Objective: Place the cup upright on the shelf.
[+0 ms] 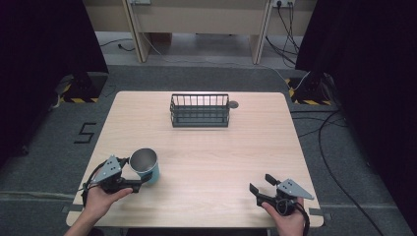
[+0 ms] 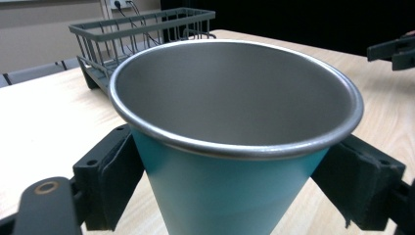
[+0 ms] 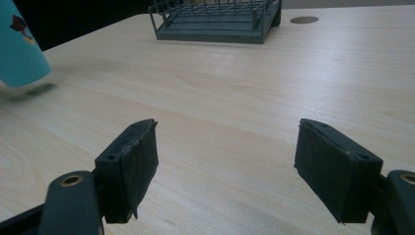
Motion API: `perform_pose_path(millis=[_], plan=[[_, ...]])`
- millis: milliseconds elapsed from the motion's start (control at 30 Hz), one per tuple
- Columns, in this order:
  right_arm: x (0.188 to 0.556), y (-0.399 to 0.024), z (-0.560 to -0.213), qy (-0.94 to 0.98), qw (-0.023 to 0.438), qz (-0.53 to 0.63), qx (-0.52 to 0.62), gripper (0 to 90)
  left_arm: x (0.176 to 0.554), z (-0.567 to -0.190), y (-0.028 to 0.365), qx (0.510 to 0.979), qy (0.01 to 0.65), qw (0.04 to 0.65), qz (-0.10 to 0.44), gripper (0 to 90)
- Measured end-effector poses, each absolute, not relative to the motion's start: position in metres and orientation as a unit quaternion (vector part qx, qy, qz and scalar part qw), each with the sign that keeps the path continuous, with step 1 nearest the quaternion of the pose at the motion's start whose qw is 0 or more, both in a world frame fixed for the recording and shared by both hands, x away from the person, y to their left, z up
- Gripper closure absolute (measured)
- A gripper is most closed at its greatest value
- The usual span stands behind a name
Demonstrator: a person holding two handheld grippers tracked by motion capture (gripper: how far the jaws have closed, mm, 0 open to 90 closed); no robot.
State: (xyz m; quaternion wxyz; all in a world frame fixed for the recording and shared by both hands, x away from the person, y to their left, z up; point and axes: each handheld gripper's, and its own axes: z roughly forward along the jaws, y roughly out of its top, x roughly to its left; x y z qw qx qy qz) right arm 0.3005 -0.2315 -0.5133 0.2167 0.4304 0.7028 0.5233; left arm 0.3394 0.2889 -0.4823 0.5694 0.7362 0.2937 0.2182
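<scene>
A teal cup [image 1: 146, 166] with a bare metal inside stands near the table's front left, tipped a little. My left gripper [image 1: 134, 172] is shut on it, one jaw pad on each side of the wall. In the left gripper view the cup [image 2: 235, 98] sits between the pads [image 2: 115, 181], with its rim close to the camera. In the right gripper view the cup [image 3: 17, 44] hangs just above its shadow at the far left. My right gripper [image 1: 261, 183] is open over the table's front right, and nothing is between its jaws [image 3: 227, 166].
A dark wire rack [image 1: 199, 110] stands at the back middle of the wooden table [image 1: 211, 147], also seen in the gripper views [image 2: 142, 29] [image 3: 215, 19]. A round grommet [image 1: 233, 104] lies beside its right end. Cables run over the floor to the right.
</scene>
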Motion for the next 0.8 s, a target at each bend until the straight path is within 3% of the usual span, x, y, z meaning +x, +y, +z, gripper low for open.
perform_pose_path(millis=[800], plan=[[0.300, -0.232, -0.513, 0.698, 0.217, 0.530, 0.431, 23.9, 0.367, -0.454, 0.269, 0.725, 0.282, 0.579, 0.245, 14.9]])
